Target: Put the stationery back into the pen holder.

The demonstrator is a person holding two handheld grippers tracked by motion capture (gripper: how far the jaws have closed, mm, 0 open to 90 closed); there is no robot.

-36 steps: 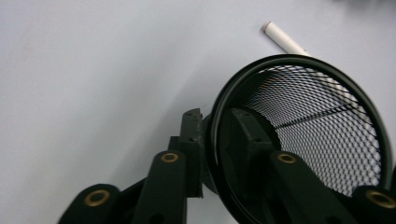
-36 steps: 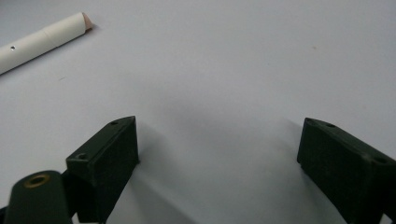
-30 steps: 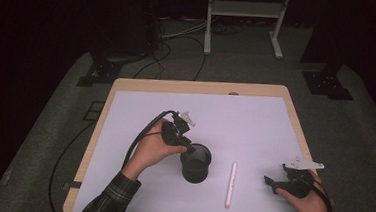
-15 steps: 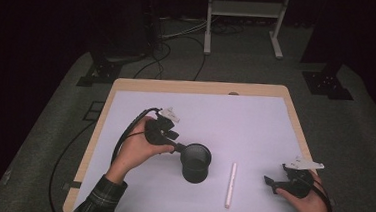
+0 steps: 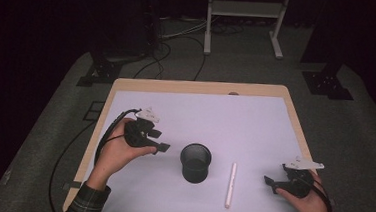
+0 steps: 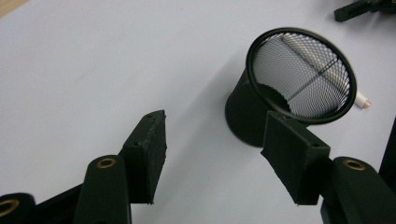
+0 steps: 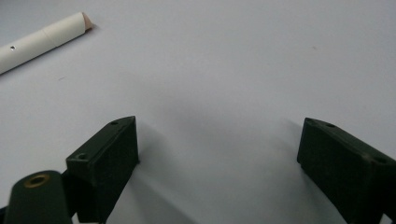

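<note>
Behind mesh cup (image 6: 299,79), pen (image 6: 362,100) half-hidden

Dim room, lit tabletop, soft shadows, slight blur.

High cam sits above the person's side, looks fwd and down, far off, takes in the whole table (image 5: 127,84) plus floor behind. Left gripper cam rides low, very near the tabletop, looks along its two jaws at the mesh cup (image 6: 289,88) close up. Right gripper cam is low too, looks over bare tabletop w/ the white pen (image 7: 42,39) at top left. High and left cams share the cup (image 5: 195,161); all three share the pen (image 5: 230,184).
</note>
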